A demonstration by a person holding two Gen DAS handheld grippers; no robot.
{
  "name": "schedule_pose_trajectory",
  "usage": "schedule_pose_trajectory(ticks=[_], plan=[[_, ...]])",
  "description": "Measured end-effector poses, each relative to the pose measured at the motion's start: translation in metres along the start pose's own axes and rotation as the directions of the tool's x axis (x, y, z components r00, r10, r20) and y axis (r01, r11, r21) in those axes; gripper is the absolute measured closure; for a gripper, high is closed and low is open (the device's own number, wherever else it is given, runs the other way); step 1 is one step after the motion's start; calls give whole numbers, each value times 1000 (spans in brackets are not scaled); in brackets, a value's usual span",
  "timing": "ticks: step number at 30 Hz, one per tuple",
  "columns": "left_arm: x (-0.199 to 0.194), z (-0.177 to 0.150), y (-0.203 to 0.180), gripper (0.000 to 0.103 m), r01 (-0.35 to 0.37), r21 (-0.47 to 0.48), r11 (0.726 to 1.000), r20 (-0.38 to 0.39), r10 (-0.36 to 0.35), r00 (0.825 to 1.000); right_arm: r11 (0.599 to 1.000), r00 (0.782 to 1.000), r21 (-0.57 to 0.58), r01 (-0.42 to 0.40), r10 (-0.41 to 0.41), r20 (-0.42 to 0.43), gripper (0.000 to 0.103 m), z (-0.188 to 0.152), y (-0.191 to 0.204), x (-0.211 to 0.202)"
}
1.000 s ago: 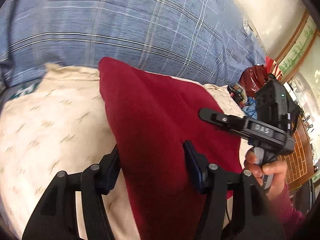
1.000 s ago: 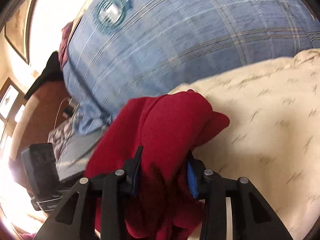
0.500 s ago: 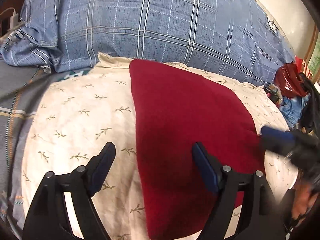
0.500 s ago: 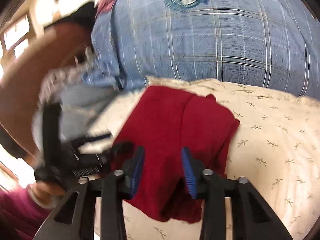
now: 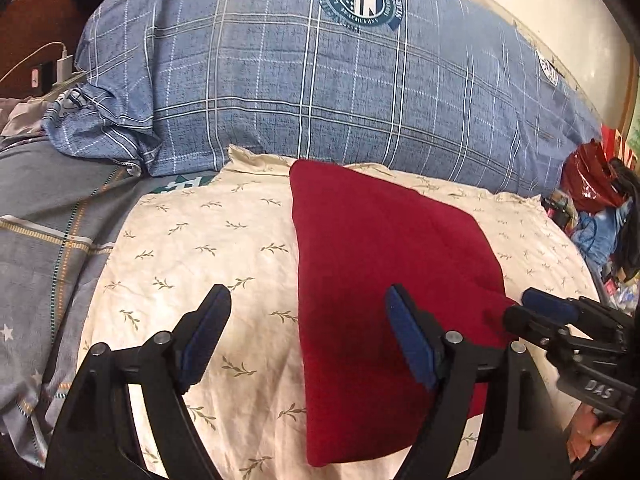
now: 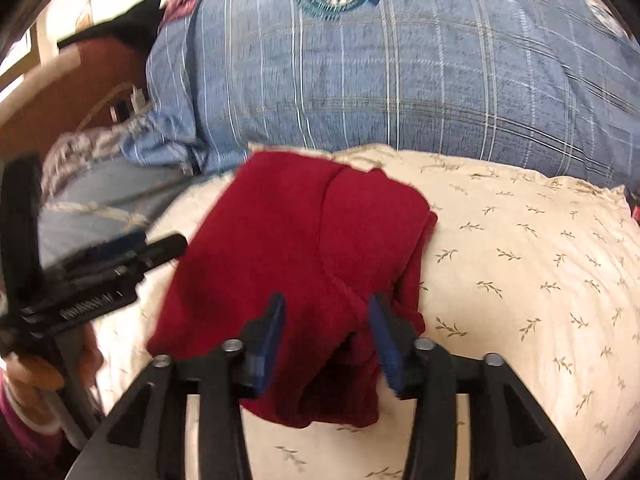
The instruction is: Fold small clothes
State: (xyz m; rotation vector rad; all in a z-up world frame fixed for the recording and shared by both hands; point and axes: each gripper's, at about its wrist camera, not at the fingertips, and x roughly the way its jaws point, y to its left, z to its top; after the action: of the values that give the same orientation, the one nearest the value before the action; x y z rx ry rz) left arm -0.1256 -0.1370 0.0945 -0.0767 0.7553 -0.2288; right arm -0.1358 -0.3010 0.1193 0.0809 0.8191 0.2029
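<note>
On the cream pillow [image 5: 192,248], printed with small leaf sprigs, lay the red garment [image 5: 384,280], folded into a rough slab with a straight left edge. Behind the pillow rose a blue plaid pillow [image 5: 320,92] bearing a round crest [image 5: 360,0], the two touching along the cream one's far edge. A grey checked sheet [image 5: 48,248] ran off to the left.

From the left wrist view, the left gripper [image 5: 308,332] had its jaws spread wide above the cloth, one blue pad over bare cream fabric and the other over the garment's left half, pinching nothing. The right gripper [image 5: 560,320] showed at the garment's right edge, a hand below it.

From the right wrist view, the right gripper [image 6: 328,336] had its jaws parted, straddling a raised ridge of the garment [image 6: 304,248] at its near end; whether the pads touched the cloth could not be told. The garment's layers overlapped there, with a bunched lower corner. The left gripper [image 6: 132,252] appeared blurred at the left.
</note>
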Motion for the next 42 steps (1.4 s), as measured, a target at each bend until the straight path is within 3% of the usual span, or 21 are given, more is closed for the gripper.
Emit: schedule_pose_trajectory(ticks=[6,18,42], plan=[[-12,2,2,23,0,-26,1000,5,0,1000,998,999,51,44,-45,24,35,1,3,-13],[-27,0,-3,23,-43,26,999,48,41,998,991,991,37,126,-127,35,23,4,10,-17],[-24,-3,-9,23,-63,45,997,65,60,996,989,991,66,133,-133,3,22,6,-1,-2]])
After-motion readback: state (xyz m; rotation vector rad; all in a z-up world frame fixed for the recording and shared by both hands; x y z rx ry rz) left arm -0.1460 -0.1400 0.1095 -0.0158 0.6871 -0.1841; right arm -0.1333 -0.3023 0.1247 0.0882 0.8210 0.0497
